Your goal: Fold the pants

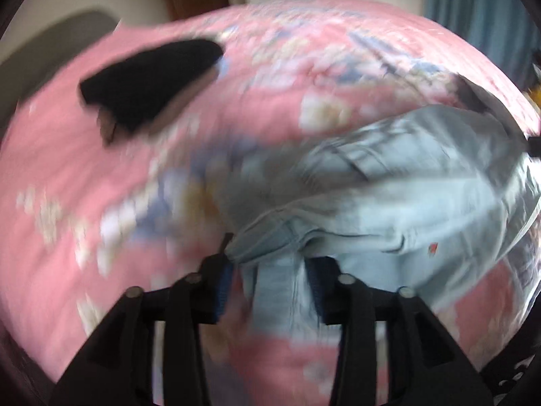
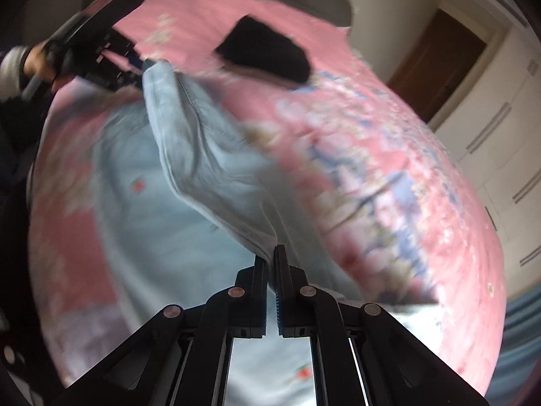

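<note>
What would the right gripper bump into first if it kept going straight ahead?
Probably the light blue pants: the right gripper already pinches their edge, and the lifted fabric stretches ahead. Beyond lies the pink bedspread; depth is blurry.
</note>
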